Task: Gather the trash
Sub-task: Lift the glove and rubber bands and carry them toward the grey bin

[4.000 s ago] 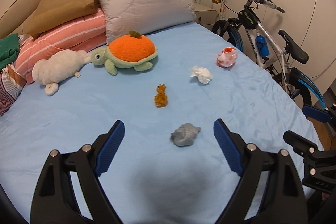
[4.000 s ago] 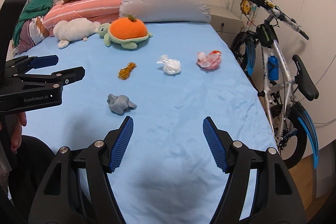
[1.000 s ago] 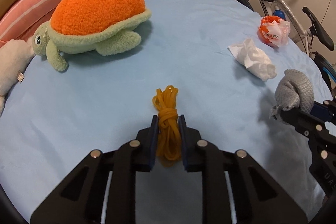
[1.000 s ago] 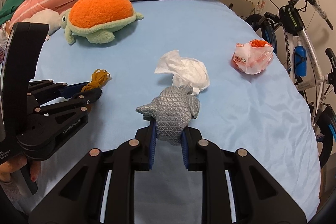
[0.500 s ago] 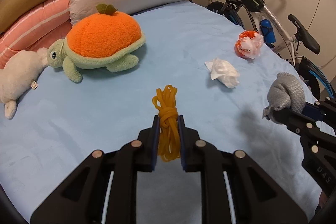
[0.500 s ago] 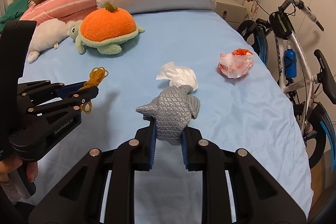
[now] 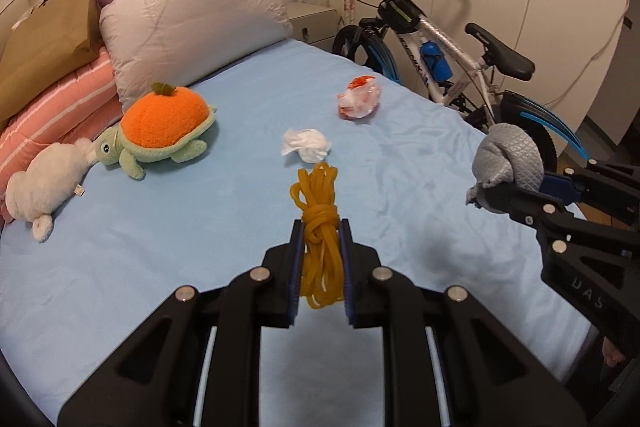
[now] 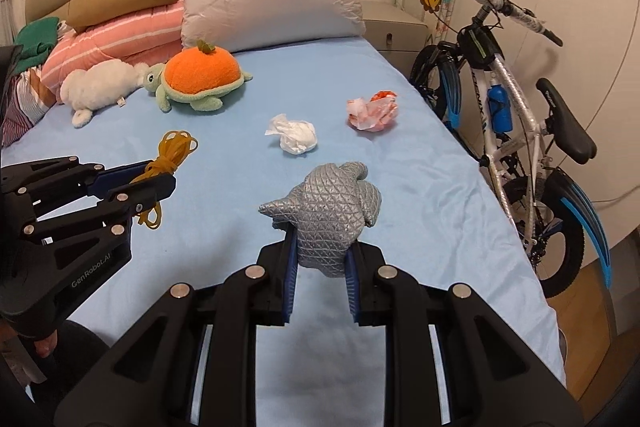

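Two trash items clamped and lifted clear of the bed; two left lying.

The knotted bundle of yellow rubber bands (image 7: pixel 320 227) is clamped in the left gripper (image 7: pixel 320 259), the crumpled silver textured wrapper (image 8: pixel 328 215) in the right gripper (image 8: pixel 320 267). Since a second ago both have been raised off the light blue bedsheet (image 7: pixel 168 227); the pick-up is judged complete. The white crumpled tissue (image 7: pixel 306 145) and red-and-white crumpled wrapper (image 7: pixel 358 101), upper centre, remain uncollected. No bin is in view. The right gripper's handle is cut off at the left view's edge.
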Demonstrator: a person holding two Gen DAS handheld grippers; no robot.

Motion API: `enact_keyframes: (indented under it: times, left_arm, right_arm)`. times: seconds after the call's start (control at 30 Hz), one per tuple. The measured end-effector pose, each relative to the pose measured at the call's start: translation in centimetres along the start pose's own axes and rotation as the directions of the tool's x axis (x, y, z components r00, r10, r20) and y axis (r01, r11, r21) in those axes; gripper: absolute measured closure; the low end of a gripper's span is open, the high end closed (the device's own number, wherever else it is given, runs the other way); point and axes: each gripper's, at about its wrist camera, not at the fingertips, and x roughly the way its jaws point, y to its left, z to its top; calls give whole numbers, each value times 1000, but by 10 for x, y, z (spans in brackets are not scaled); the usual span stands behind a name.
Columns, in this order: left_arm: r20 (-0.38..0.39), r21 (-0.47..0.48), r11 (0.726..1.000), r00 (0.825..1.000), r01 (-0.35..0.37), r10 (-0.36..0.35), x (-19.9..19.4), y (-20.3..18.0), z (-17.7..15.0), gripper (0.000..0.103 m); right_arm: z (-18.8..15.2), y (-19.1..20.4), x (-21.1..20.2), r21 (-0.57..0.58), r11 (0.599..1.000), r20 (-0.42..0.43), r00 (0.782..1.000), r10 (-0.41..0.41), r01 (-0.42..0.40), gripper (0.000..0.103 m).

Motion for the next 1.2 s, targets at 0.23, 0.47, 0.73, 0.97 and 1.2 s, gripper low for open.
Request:
enact_keyframes:
  times: [0.23, 0.47, 0.73, 0.97, 1.2]
  left_arm:
    - [27, 90, 993, 997, 70, -72, -38, -78, -2, 86]
    - [20, 177, 972, 987, 152, -158, -55, -160, 0, 86]
    - [-1, 297, 927, 971, 229, -240, -65, -260, -1, 86]
    - [-41, 384, 878, 955, 287, -295, -66, -332, -6, 86]
    - [-87, 452, 821, 933, 349, -349, -58, -393, -9, 85]
  right_arm:
    - [-39, -63, -64, 69, 995, 38, 996, -81, 79, 84]
    - [-90, -143, -121, 157, 970, 32, 981, -192, 185, 84]
    - [-158, -227, -170, 280, 914, 0, 952, -306, 294, 84]
    - [-208, -288, -199, 384, 853, -21, 927, -375, 354, 84]
    - [-255, -339, -212, 464, 788, -69, 903, -423, 404, 84]
